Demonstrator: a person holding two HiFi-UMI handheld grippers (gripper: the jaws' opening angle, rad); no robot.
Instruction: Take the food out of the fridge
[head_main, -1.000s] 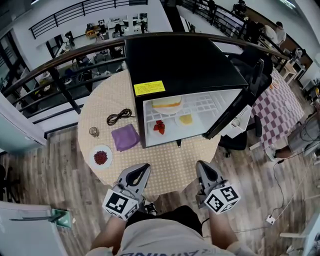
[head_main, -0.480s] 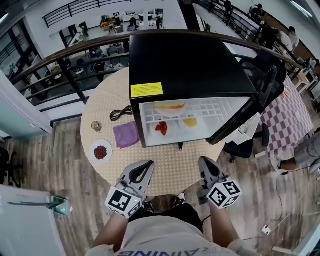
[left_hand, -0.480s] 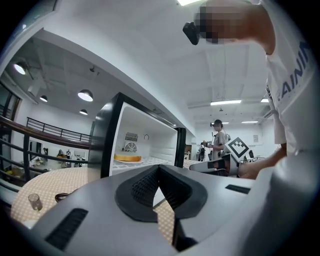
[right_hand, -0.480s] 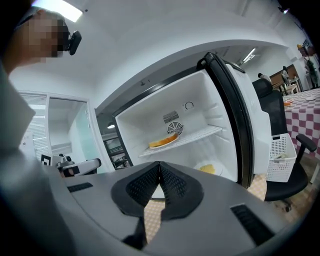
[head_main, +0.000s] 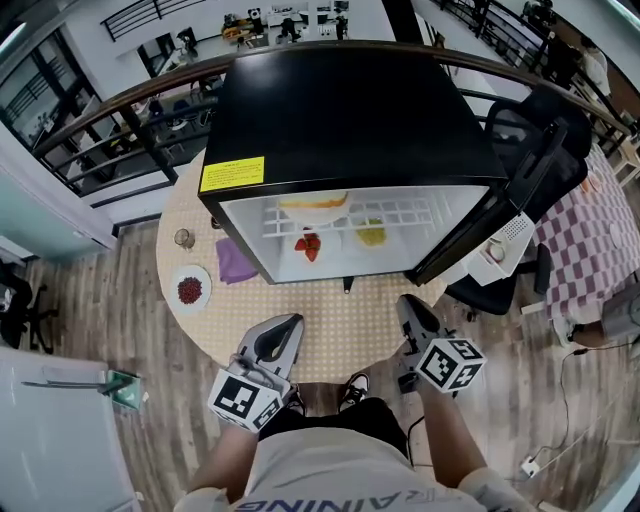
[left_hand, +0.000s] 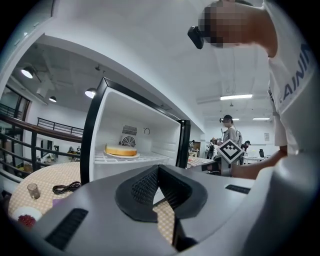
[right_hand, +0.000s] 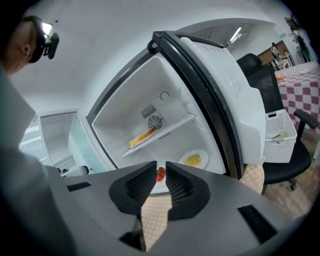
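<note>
The person wears a pale grey T-shirt (head_main: 340, 478) with dark capital letters printed across it, at the bottom edge of the head view. Just above it in that frame are black trousers (head_main: 345, 428) and dark shoes (head_main: 350, 387) with white trim. The left hand-held gripper (head_main: 288, 322), at lower left, and the right hand-held gripper (head_main: 410, 303), at lower right, are smooth grey shells tapering to two jaws lined with black ribbed pads (left_hand: 145, 187). Each carries a white cube (head_main: 243, 403) printed with black square markers. In the left gripper view a small black camera (left_hand: 196, 36) sits on the head, at upper right.
</note>
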